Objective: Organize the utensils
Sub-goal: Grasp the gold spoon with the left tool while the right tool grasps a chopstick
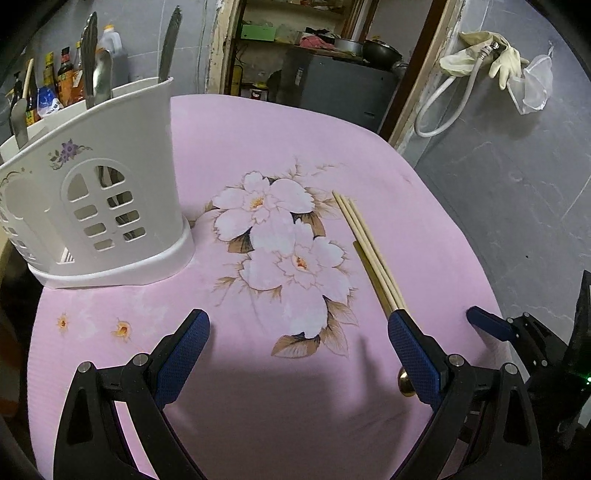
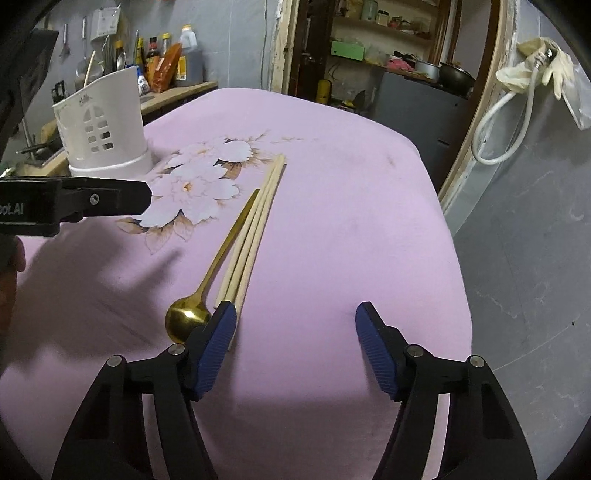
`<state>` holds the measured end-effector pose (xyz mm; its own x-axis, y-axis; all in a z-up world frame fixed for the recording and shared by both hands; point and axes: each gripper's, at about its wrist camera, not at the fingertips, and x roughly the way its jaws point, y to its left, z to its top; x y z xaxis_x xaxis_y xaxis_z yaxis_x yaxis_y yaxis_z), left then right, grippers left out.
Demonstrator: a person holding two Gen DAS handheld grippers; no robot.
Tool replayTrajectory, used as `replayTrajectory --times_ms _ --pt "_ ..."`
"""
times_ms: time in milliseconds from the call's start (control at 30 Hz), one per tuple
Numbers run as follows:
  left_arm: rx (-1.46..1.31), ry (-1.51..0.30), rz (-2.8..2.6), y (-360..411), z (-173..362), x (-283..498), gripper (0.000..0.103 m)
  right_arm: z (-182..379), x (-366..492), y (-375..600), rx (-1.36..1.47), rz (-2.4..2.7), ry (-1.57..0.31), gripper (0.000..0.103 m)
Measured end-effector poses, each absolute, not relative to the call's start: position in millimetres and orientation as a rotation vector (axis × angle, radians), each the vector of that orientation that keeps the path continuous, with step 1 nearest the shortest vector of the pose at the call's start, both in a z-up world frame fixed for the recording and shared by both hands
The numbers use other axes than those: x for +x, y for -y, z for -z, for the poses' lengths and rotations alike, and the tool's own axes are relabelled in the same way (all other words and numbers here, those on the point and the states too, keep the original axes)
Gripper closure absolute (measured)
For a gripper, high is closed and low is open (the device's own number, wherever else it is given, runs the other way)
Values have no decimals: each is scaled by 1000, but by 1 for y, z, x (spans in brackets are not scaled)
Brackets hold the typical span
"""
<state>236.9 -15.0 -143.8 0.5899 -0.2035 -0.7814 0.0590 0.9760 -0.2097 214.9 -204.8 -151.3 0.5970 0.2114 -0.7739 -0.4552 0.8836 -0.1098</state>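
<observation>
Grabbing chopsticks (image 2: 255, 229) at frame centre w/ right gripper (image 2: 295, 314), jaws apart & empty: shift left so both fingers straddle them, avoid gold spoon (image 2: 192, 314); left gripper (image 1: 297, 332) wide, idle.

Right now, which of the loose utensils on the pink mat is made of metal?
The gold spoon. It is shiny, with a round bowl, and lies beside the pale wooden chopsticks.

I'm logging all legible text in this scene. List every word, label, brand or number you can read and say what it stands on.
"oot.AI": white letters, cut off at the picture's edge, on the black body of the left gripper in the right wrist view.
Bottle labels behind the white utensil holder: printed, but too small and blurred to read.
Paper on the back wall: unreadable.
Nothing readable on the holder or the pink table cover.
</observation>
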Motion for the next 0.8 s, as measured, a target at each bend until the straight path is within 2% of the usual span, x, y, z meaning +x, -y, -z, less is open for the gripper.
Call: replayTrajectory --times_ms 133,200,333,400,467,500,700,800 --pt "-173 -937 188 20 144 239 13 154 216 196 -356 -389 -846 39" --pt "-174 -946 204 22 145 241 18 155 215 194 -375 -377 -842 41" --pt "-182 -962 234 26 146 245 30 153 217 201 -376 -341 -833 62" --pt "-188 -979 260 28 148 248 41 153 218 205 -379 -331 -827 71" --pt "-194 -1004 293 33 152 252 51 152 219 211 -367 -321 -822 89" --pt "-199 -1014 305 36 153 253 57 151 220 215 -357 -314 -822 93" --pt "-154 -1076 350 55 162 264 70 149 222 228 -330 -299 -819 96" --pt "-112 -1088 343 66 164 271 71 148 221 233 -318 -293 -818 96"
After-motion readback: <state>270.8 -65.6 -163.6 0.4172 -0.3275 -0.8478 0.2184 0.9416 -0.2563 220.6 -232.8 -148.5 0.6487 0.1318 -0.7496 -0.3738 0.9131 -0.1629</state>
